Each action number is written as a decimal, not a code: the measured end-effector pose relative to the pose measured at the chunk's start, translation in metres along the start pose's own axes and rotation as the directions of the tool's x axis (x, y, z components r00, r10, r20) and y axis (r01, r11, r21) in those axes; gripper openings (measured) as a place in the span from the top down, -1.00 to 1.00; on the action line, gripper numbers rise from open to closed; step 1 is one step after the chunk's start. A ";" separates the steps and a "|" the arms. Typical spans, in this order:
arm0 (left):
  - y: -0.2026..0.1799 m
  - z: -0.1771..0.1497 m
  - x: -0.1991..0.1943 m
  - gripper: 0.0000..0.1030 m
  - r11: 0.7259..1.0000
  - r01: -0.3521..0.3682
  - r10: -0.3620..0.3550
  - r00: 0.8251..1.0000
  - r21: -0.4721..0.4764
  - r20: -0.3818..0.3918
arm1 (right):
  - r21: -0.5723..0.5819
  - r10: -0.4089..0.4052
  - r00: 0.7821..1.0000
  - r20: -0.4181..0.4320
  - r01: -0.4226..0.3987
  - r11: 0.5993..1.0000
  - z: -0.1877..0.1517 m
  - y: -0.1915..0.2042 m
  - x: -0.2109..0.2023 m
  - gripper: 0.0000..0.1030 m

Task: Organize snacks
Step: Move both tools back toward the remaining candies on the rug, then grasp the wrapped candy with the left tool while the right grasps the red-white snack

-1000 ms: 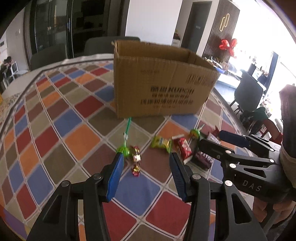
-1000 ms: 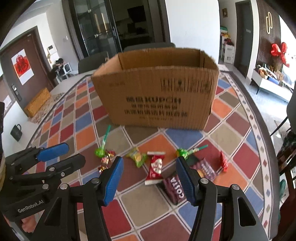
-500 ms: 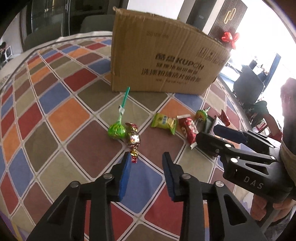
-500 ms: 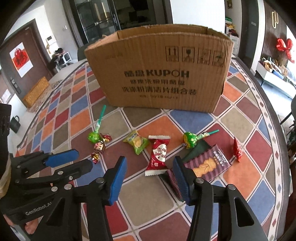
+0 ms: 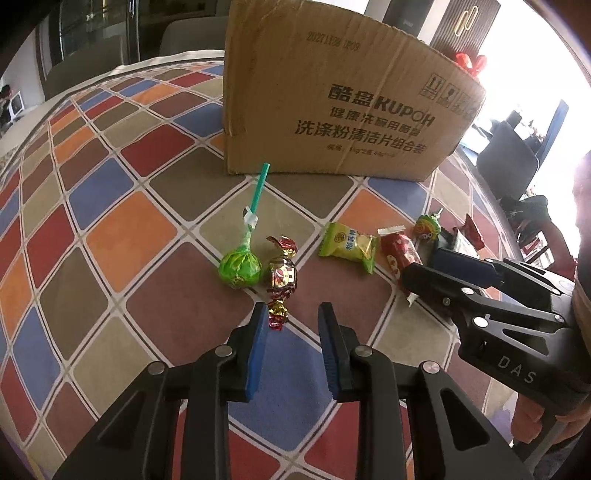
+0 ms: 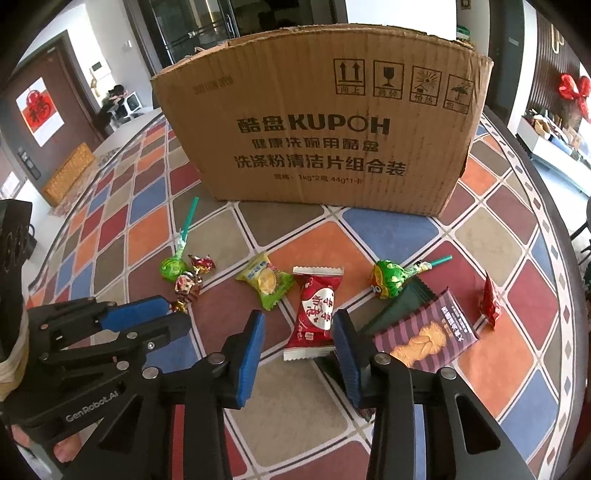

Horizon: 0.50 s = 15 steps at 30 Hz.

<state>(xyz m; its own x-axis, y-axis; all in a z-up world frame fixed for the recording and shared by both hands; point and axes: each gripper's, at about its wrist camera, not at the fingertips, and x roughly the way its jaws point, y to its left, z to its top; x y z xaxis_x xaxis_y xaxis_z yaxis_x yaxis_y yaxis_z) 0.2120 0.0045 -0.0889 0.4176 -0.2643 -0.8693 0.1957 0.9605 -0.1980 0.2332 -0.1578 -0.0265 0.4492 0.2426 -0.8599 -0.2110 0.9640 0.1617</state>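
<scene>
In front of the cardboard box (image 6: 314, 129), left gripper (image 5: 291, 321) and right gripper (image 6: 297, 328) are closing, jaws apart, above foil candy (image 5: 281, 277) and red packet (image 6: 316, 308).

round tabletop (image 6: 517, 236) under multicolour diamond-check cloth. dark glass doors (image 6: 207, 18) behind, white wall (image 6: 399, 14) beside them. brown door with red paper decoration (image 6: 38, 110) far left. grey chair (image 5: 508, 162), red bow (image 6: 574, 90) on slatted panel, bright daylight at right.
</scene>
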 end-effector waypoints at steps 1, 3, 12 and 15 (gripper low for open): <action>0.000 0.001 0.000 0.46 1.000 -0.004 0.004 1.000 0.002 0.000 | 0.000 0.001 1.000 -0.001 -0.001 1.000 0.001 0.000 0.001 0.24; 0.000 0.002 -0.001 0.46 1.000 -0.007 0.007 1.000 0.005 0.001 | 0.000 0.000 1.000 -0.004 0.000 1.000 0.002 -0.001 0.003 0.26; -0.007 0.010 -0.008 0.46 0.998 -0.020 0.018 0.999 0.052 0.042 | 0.008 0.011 1.000 -0.015 -0.010 1.000 0.003 -0.003 0.008 0.26; -0.006 0.014 -0.001 0.46 0.998 -0.028 0.026 0.999 0.059 0.034 | 0.013 0.008 1.000 -0.017 -0.008 1.000 0.003 -0.004 0.010 0.29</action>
<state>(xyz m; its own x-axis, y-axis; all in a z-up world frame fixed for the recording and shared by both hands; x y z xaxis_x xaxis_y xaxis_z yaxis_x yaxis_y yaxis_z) 0.2228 -0.0019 -0.0811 0.4522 -0.2417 -0.8586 0.2357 0.9607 -0.1463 0.2411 -0.1590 -0.0340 0.4323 0.2488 -0.8668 -0.2033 0.9633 0.1751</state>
